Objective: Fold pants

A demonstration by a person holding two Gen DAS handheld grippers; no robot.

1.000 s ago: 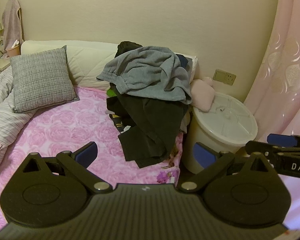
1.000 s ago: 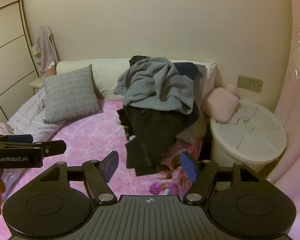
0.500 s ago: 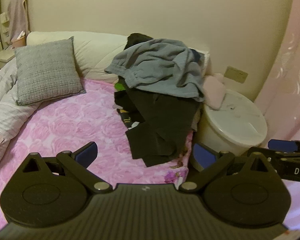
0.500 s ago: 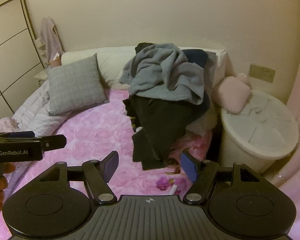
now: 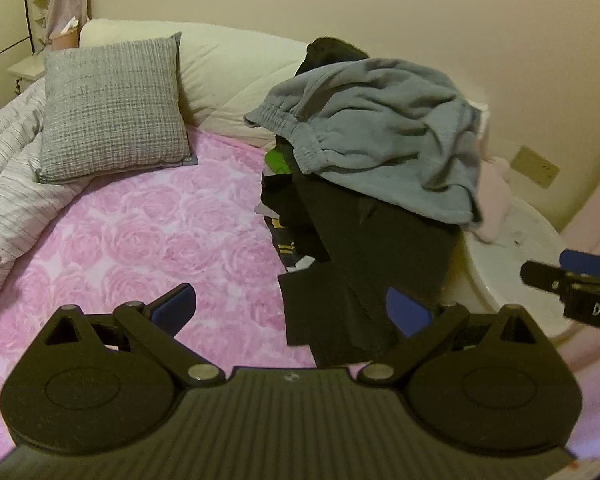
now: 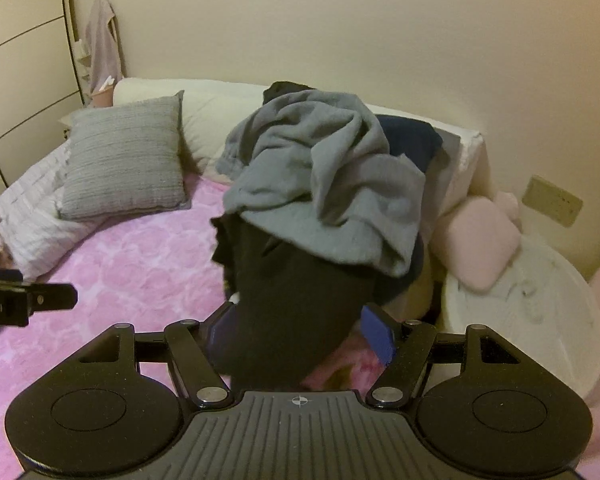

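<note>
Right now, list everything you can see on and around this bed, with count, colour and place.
sweatpants: one, grey, on top of the clothes pile
dark garment: one, black, hanging down the front of the pile under the grey one
navy garment: one, dark blue, behind the pile
cushion: one, grey, at the head of the bed
bedspread: one, pink rose pattern, covering the bed
striped blanket: one, white, bunched up along the bed's far side from the bin
plush toy: one, pink, between pile and bin
lidded bin: one, white, beside the bed
wall socket: one, beige, above the bin
left gripper: black with blue pads, open, empty
right gripper: open, near the black garment's lower edge
</note>
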